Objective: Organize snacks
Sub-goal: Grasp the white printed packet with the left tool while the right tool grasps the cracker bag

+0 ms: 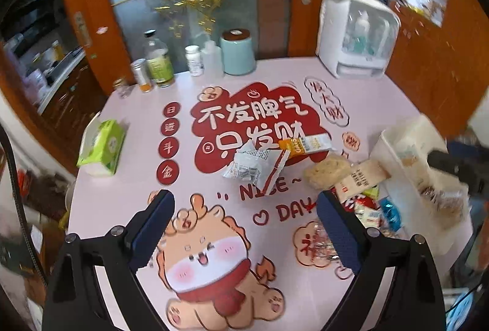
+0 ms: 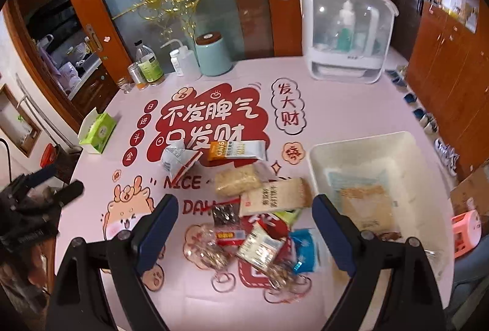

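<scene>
Beside the white plastic bin [image 2: 318, 160], loose snack packets [image 2: 259, 209] lie heaped on the pink printed table [image 2: 336, 105]. Both left tongs [image 1: 244, 227] and right tongs [image 2: 244, 227] hang spread, empty; better pinch one packet's edge cleanly.

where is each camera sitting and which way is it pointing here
Left wrist: rides the left gripper, tilted down over the table's left half toward the tissue pack; its own open blue-padded fingers show, the other gripper blurred at right.
Right wrist: rides the right gripper, tilted down at the snack pile and white bin; open fingers show, the left gripper at its left edge.
Shared: oat bar, teal canister, glass door.
</scene>
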Action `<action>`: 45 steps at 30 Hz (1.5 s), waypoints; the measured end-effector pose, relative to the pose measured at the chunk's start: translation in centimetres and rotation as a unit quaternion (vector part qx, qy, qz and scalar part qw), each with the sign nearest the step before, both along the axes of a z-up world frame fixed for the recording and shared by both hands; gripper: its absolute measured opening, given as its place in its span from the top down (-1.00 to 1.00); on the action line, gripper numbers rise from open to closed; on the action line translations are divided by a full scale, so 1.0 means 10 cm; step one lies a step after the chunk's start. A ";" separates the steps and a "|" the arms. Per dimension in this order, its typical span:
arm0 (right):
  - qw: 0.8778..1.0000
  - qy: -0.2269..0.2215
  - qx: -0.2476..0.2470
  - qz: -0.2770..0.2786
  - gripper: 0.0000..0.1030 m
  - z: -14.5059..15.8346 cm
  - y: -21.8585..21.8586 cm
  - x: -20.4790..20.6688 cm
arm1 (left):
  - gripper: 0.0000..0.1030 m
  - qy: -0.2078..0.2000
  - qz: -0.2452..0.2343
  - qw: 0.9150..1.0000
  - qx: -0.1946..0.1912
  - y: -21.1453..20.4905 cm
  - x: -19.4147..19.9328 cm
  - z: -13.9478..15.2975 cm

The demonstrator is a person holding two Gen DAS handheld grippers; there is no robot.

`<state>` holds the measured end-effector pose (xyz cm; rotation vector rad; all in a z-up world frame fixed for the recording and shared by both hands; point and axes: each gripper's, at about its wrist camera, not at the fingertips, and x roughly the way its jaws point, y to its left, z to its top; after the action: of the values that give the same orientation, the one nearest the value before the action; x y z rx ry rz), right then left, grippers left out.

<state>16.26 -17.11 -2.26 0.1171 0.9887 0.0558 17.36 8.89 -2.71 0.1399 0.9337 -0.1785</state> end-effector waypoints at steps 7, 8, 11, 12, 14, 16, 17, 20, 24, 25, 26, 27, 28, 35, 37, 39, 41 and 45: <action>0.994 0.097 0.034 -0.027 -0.73 -0.65 0.08 0.72 | -0.82 0.042 -0.088 0.994 0.042 -0.20 0.66 -0.61; 0.992 0.114 0.036 -0.036 -0.73 -0.80 0.09 0.82 | -0.82 0.050 -0.094 0.993 0.043 -0.21 0.74 -0.70; 0.987 0.149 0.038 -0.053 -0.65 -1.14 0.12 1.03 | -0.81 0.080 -0.106 0.990 0.039 -0.23 1.03 -1.00; 0.984 0.162 0.038 -0.058 -0.63 -1.28 0.13 1.11 | -0.81 0.093 -0.106 0.989 0.036 -0.23 1.14 -1.10; 0.981 0.177 0.032 -0.068 -0.62 -1.44 0.15 1.20 | -0.81 0.107 -0.109 0.988 0.026 -0.23 1.26 -1.21; 0.979 0.189 0.024 -0.079 -0.62 -1.55 0.16 1.25 | -0.81 0.122 -0.112 0.986 0.021 -0.24 1.41 -1.34; 0.978 0.193 0.024 -0.083 -0.62 -1.60 0.16 1.27 | -0.81 0.128 -0.114 0.985 0.018 -0.25 1.46 -1.39; 0.974 0.206 0.027 -0.086 -0.62 -1.74 0.21 1.32 | -0.81 0.144 -0.119 0.982 0.015 -0.28 1.60 -1.55; 0.975 0.208 0.012 -0.073 -0.62 -1.87 0.34 1.39 | -0.81 0.161 -0.126 0.979 0.014 -0.32 1.73 -1.71; 0.976 0.206 0.009 -0.068 -0.59 -1.88 0.37 1.42 | -0.81 0.164 -0.126 0.978 0.013 -0.33 1.76 -1.75; 0.977 0.204 0.011 -0.062 -0.55 -1.90 0.40 1.44 | -0.81 0.167 -0.126 0.978 0.012 -0.33 1.78 -1.78; 0.978 0.199 0.019 -0.056 -0.47 -1.91 0.42 1.45 | -0.82 0.173 -0.125 0.977 0.008 -0.33 1.81 -1.83; 0.979 0.193 0.024 -0.054 -0.40 -1.91 0.43 1.46 | -0.82 0.178 -0.126 0.976 0.002 -0.32 1.83 -1.86; 0.986 0.150 0.059 -0.043 0.27 -1.85 0.43 1.46 | -0.81 0.190 -0.119 0.974 -0.025 -0.36 1.92 -2.01; 0.986 0.148 0.072 -0.039 0.48 -1.84 0.40 1.45 | -0.67 0.187 -0.117 0.975 -0.030 -0.37 1.92 -2.01; 0.986 0.143 0.072 -0.037 0.51 -1.84 0.40 1.41 | -0.41 0.182 -0.116 0.976 -0.030 -0.38 1.91 -2.00; 0.986 0.140 0.077 -0.038 0.54 -1.83 0.39 1.38 | -0.25 0.176 -0.109 0.978 -0.027 -0.38 1.88 -1.96; 0.988 0.127 0.075 -0.039 0.60 -1.74 0.39 1.29 | -0.18 0.157 -0.093 0.983 -0.030 -0.32 1.74 -1.81</action>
<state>29.21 -13.25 -19.67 0.3063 1.2335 0.0450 34.76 5.69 -20.86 0.1461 1.2285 -0.4094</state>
